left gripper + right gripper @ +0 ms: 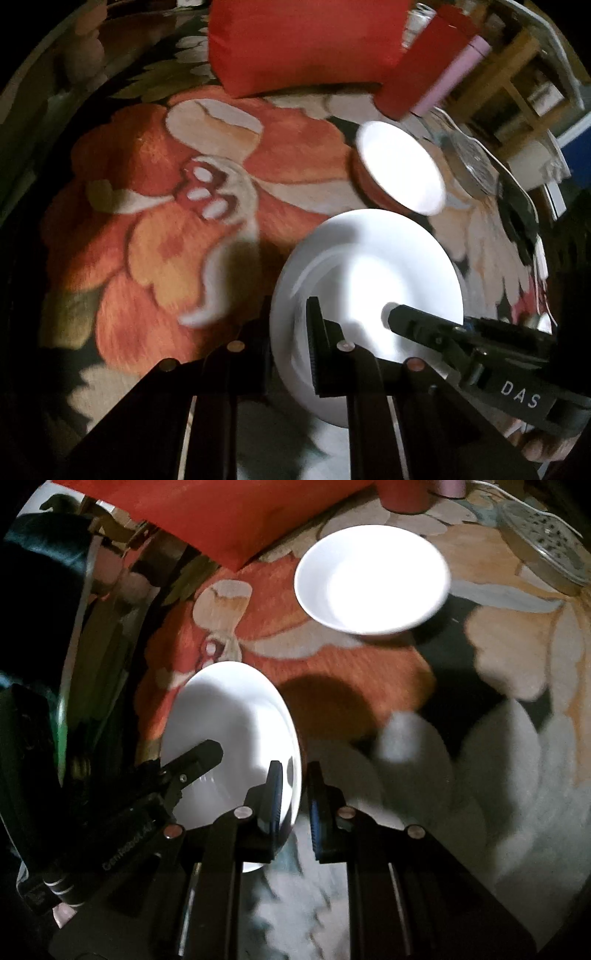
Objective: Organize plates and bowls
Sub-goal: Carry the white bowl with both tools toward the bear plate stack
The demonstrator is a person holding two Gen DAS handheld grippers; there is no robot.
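Observation:
A white plate [365, 273] hangs tilted a little above the flowered cloth, casting a shadow below it. My left gripper [291, 332] is shut on its left rim. In the right wrist view the same plate [236, 716] has its right rim pinched in my right gripper [295, 797], which is shut on it. Each gripper shows in the other's view: the right gripper [402, 317] over the plate's right side, the left gripper [207, 753] over its left side. Beyond the plate a white bowl [400, 170] [373, 579] rests on the cloth.
A flowered orange, cream and black cloth [155, 221] covers the surface. A red cushion [306, 40] lies at the back, with a red cylinder [421, 70] and a pink one [454, 74] beside it. A clear glass dish [472, 162] and a white cable sit right of the bowl.

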